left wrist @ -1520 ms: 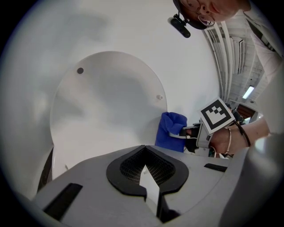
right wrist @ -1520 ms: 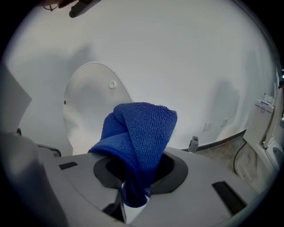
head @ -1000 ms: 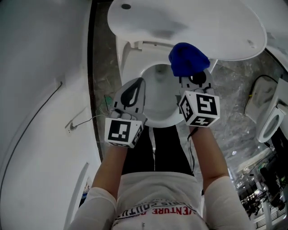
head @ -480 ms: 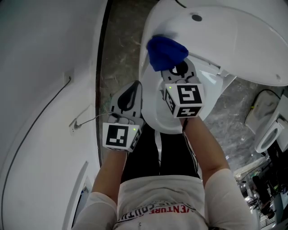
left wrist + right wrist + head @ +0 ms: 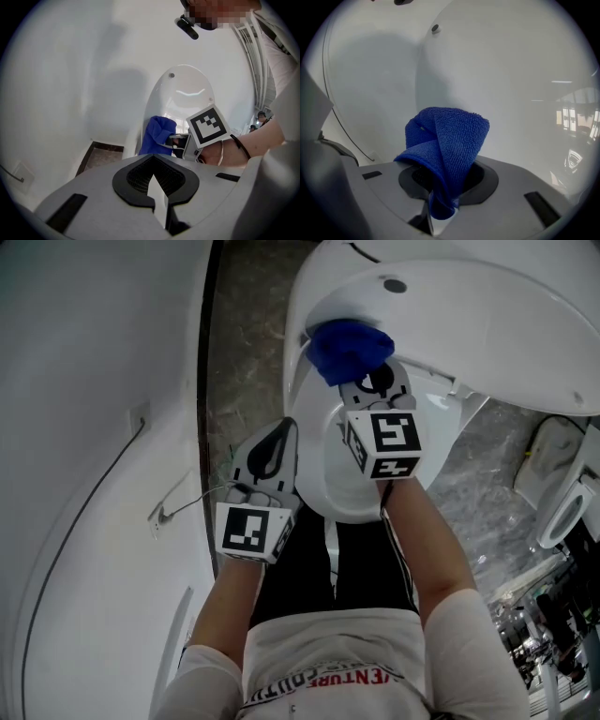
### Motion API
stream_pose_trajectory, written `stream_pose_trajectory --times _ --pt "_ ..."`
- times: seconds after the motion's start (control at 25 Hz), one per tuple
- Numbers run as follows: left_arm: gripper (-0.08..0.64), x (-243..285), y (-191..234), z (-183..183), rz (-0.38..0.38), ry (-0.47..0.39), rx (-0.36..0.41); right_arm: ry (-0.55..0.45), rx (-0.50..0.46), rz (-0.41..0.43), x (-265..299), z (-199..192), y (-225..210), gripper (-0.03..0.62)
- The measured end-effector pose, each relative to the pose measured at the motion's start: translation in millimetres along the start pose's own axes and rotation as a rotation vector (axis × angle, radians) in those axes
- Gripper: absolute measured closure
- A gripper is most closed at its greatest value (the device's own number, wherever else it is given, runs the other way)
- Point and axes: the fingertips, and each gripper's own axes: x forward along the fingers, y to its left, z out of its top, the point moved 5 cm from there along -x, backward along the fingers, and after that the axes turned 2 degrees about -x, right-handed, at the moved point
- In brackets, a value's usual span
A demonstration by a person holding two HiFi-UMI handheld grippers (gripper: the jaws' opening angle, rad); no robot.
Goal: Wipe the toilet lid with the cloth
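Note:
The white toilet lid (image 5: 469,334) stands raised, its inner face towards me, with a small dark bumper (image 5: 394,285) near its top. My right gripper (image 5: 361,367) is shut on a bunched blue cloth (image 5: 347,348), and the cloth sits at the lid's lower left part, close to or touching it. In the right gripper view the blue cloth (image 5: 445,140) sticks up from the jaws in front of the lid (image 5: 511,93). My left gripper (image 5: 272,451) hangs shut and empty beside the bowl's left rim (image 5: 323,484). The left gripper view shows the cloth (image 5: 157,136) and the lid (image 5: 187,93).
A white curved wall or tub (image 5: 84,427) fills the left side, with a grey cable (image 5: 178,507) along it. Dark marble floor (image 5: 244,362) lies between that and the toilet. Another white fixture (image 5: 562,484) stands at the right edge.
My right gripper has carried the blue cloth from over the bowl up and left to the raised lid's lower part. The left gripper has barely moved.

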Motion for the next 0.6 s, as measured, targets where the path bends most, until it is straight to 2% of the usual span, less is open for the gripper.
stream_pose_trajectory --times 0.24,0.44,0.6 --pt "0.554 17 -28 1 -0.057 0.012 0.030 0.025 0.014 -0.045 -17 -10 -37 0.505" --pt "0.554 28 -44 -3 -0.094 0.052 0.052 0.039 0.140 -0.088 -35 -21 -65 0.505" --pt "0.554 35 -61 -1 -0.111 0.055 0.058 0.050 0.147 -0.134 -55 -26 -92 0.505"
